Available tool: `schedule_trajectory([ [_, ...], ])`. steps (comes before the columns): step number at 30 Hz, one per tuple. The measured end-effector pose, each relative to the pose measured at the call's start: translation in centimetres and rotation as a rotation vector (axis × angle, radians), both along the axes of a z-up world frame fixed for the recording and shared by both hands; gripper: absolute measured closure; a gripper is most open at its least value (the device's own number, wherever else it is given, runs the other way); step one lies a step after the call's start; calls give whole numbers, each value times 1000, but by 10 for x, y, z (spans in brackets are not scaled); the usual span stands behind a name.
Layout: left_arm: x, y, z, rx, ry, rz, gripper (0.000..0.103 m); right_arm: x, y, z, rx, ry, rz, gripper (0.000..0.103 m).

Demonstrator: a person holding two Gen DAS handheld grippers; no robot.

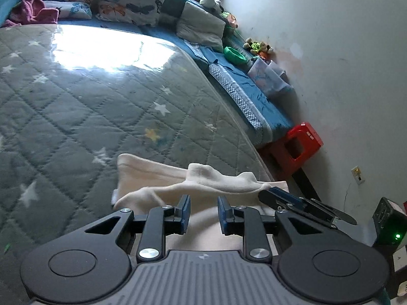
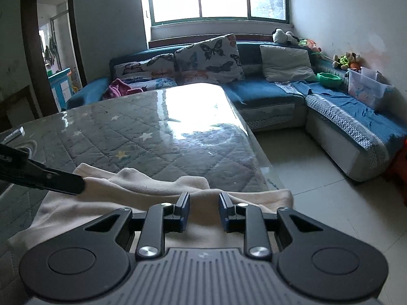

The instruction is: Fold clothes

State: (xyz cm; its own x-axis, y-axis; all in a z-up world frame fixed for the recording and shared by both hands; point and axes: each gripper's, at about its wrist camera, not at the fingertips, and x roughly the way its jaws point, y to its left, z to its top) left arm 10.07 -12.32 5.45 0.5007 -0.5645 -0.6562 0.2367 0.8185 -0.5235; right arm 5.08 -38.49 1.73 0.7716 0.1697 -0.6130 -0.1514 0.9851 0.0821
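Note:
A cream garment point(image 1: 152, 175) point(image 2: 142, 180) lies in a rumpled fold near the front edge of a table covered with a grey star-quilted cloth point(image 1: 101, 101) point(image 2: 142, 132). Just above the garment's near part, my left gripper point(image 1: 203, 204) stands open, its blue pads apart with nothing pressed between them. My right gripper point(image 2: 204, 203) is likewise open over the cloth's right part, with only fabric showing below the gap. The right gripper's fingers point(image 1: 282, 197) reach in from the right in the left wrist view. In the right wrist view, the left gripper's fingers point(image 2: 61, 179) come in from the left.
The table's right edge point(image 2: 257, 157) drops to a tiled floor point(image 2: 318, 178). A blue corner sofa point(image 2: 267, 91) holds butterfly cushions point(image 2: 208, 56), a pink cloth point(image 2: 118, 87), a green bowl point(image 2: 329, 78) and a clear plastic box point(image 2: 366, 89). A red stool point(image 1: 300, 147) stands by the wall.

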Motion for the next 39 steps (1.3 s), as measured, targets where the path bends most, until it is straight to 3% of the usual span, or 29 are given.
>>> schedule_trajectory([
  [4, 12, -4, -10, 21, 17, 10, 79, 7, 3, -5, -2, 4, -10, 76],
  [12, 7, 7, -7, -30, -1, 28, 79, 1, 8, -2, -39, -19, 11, 70],
  [22, -50, -4, 3, 1, -112, -180, 79, 13, 25, 2, -71, 10, 122, 64],
  [28, -55, -13, -11, 22, -93, -231, 79, 27, 29, -1, -89, 16, 142, 61],
  [39, -67, 6, -4, -7, -108, -175, 79, 5, 18, 14, -54, -21, 120, 59],
])
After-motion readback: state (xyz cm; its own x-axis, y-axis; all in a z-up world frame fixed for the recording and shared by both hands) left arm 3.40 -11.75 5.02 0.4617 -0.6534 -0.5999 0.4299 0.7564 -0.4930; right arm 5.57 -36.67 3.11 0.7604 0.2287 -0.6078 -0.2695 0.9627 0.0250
